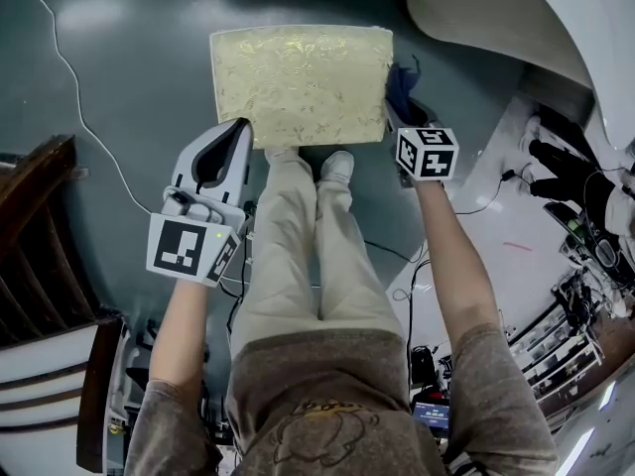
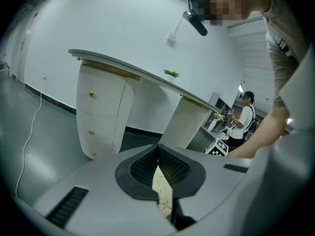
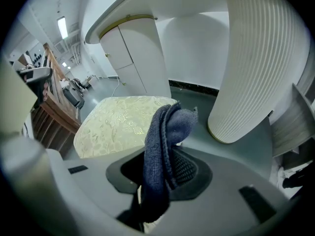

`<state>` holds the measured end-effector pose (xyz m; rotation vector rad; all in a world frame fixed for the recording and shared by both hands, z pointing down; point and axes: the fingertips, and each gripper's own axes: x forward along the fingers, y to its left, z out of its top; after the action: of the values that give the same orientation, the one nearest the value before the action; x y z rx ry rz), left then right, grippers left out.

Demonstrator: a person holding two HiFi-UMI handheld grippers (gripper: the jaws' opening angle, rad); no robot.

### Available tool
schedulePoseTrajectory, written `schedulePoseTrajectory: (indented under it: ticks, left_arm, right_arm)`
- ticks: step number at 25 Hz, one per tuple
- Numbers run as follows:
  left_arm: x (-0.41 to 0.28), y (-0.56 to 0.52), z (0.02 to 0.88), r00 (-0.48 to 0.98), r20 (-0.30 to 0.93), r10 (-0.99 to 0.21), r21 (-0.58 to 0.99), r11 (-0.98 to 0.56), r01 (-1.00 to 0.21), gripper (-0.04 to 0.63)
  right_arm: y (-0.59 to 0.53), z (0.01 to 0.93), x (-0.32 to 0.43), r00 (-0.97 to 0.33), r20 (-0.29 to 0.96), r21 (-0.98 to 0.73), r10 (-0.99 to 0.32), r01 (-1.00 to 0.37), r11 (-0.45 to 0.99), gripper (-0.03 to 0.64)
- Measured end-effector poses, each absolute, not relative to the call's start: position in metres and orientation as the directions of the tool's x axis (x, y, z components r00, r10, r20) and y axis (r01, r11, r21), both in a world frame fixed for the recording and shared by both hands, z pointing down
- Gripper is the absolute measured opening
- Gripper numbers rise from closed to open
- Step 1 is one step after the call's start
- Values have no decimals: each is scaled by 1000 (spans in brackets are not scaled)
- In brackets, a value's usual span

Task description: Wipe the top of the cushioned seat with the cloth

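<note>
Evidently the wipe has not yet touched down. From the head view, the pale gold, leaf-patterned rectangular cushioned seat (image 1: 301, 85) stands on the grey floor (image 1: 119, 77) just ahead of the person's feet (image 1: 335, 165). The right hand-held gripper (image 1: 405, 113) hovers at the seat's right edge with the dark blue terry cloth (image 1: 401, 85) bunched at its tip, probably so the cloth can be drawn across the top from that side. The left hand-held gripper (image 1: 241, 130) sits at the seat's near left corner, over or against the edge, I cannot tell which. It looks placed to steady the seat or simply to be out of the way. From the left gripper view, the jaws of that hand-held gripper (image 2: 158, 150) are pressed together at their tips with nothing between them. A sliver of the seat's patterned fabric (image 2: 162, 186) shows through the gap below, so the seat lies directly beneath, and a white cabinet with gold knobs (image 2: 101, 109) stands beyond. From the right gripper view, the jaws pinch the cloth (image 3: 165, 146), which rises from between them in a folded hump with its loose end forward, a sensible hold for dragging it flat. The seat's top (image 3: 123, 122) lies just ahead and to the left, beside a white ribbed column (image 3: 256, 68). Whether the cloth brushes the seat's edge I cannot tell.
</note>
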<state>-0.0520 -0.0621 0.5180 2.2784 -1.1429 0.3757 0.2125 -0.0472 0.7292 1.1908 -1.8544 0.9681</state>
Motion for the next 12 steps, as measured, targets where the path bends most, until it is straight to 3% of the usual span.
schedulePoseTrajectory:
  ticks: [12]
  left_arm:
    - [-53,-61,519,594,473,-651,361,-472,-805,18]
  right_arm:
    - [-50,718,181,-379,833,-286,-404,-919,271,112]
